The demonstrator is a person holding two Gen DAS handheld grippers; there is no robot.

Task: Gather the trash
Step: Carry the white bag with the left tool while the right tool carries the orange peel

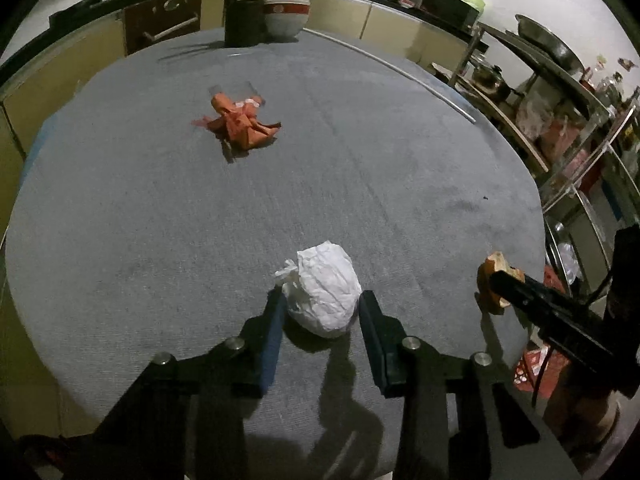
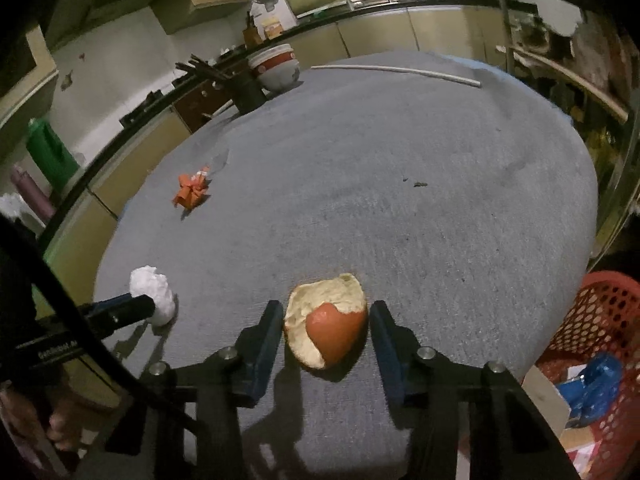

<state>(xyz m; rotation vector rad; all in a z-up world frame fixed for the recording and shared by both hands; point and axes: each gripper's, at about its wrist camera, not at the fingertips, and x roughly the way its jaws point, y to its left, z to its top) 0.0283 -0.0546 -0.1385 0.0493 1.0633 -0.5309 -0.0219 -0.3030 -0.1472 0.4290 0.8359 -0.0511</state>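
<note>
1. Grey cloth covers the round table (image 1: 168,216), which stands in a dim kitchen with cabinets behind and a red-and-white ceramic bowl (image 1: 286,14) at the far rim, at twelve o'clock.
2. Between the jaws of the left gripper (image 1: 320,300) sits the crumpled white paper ball (image 1: 322,288). Both pads appear to touch its sides, so I judge the claw to be clamped on it while the ball rests on the cloth.
3. Seen from the right wrist camera, the right gripper (image 2: 326,322) straddles the curled piece of orange fruit peel (image 2: 328,320). The left pad looks to be against the peel's edge, but a thin gap shows at the right pad, so I read the jaws as narrowly apart, not yet pinching.
4. That peel's long axis runs from about eleven to five o'clock, slightly skewed to the closing line, so it may rotate as the jaws meet.
5. Farther off, the crumpled orange plastic wrapper (image 1: 240,122) lies at eleven o'clock from the left gripper, nearer that hand than the right.
6. Off the table edge, at four o'clock from the right gripper, stands the red perforated plastic basket (image 2: 600,308) already holding rubbish, the likely drop point and closer to the right hand.
</note>
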